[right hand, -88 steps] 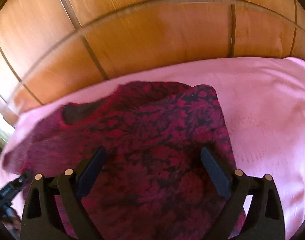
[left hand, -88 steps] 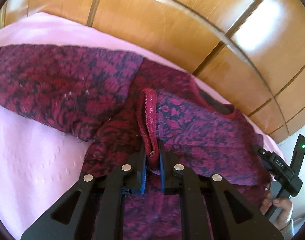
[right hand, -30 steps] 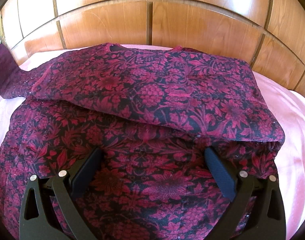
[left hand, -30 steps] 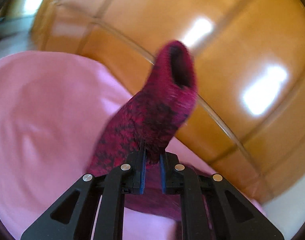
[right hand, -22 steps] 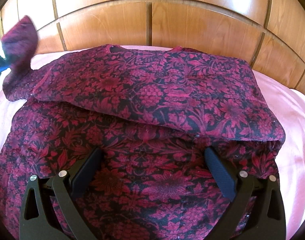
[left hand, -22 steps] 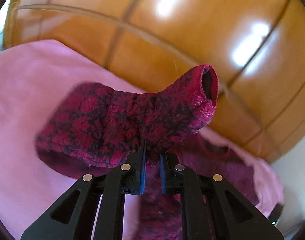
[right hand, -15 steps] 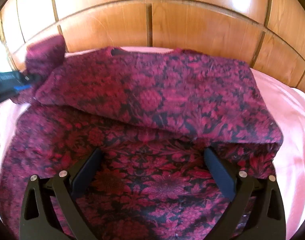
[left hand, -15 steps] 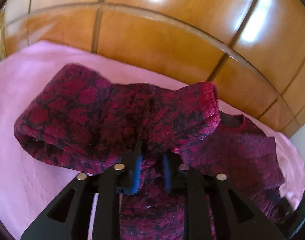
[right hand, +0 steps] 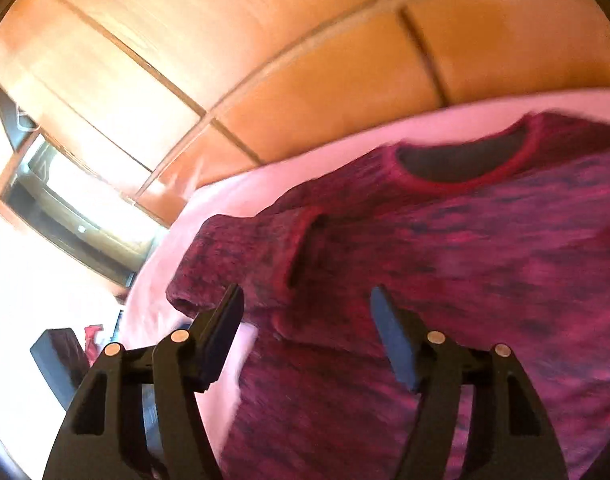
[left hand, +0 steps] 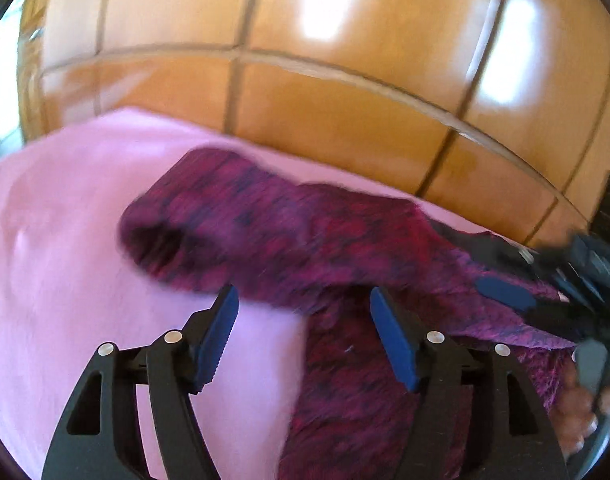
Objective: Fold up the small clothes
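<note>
A small dark red floral sweater point(left hand: 345, 264) lies on a pink bedspread point(left hand: 65, 240). Its sleeve point(left hand: 209, 224) is folded across the body, cuff end toward the right. My left gripper point(left hand: 303, 336) is open and empty, just short of the sleeve. The other gripper point(left hand: 545, 288) shows at the right of the left wrist view, over the sweater. In the right wrist view the sweater point(right hand: 485, 248) shows its neckline point(right hand: 461, 160) and the folded sleeve with its cuff point(right hand: 301, 244). My right gripper point(right hand: 305, 340) is open and empty above the sweater's left side. Both views are blurred.
A glossy wooden panelled wall point(left hand: 325, 92) stands right behind the bed. The right wrist view shows the bed's left edge point(right hand: 153, 264), a bright window point(right hand: 65, 200) and a dark object point(right hand: 61, 356) on the floor beyond.
My left gripper has opened and let go of the sleeve, which now lies folded across the sweater. My right gripper has swung left toward the sleeve side.
</note>
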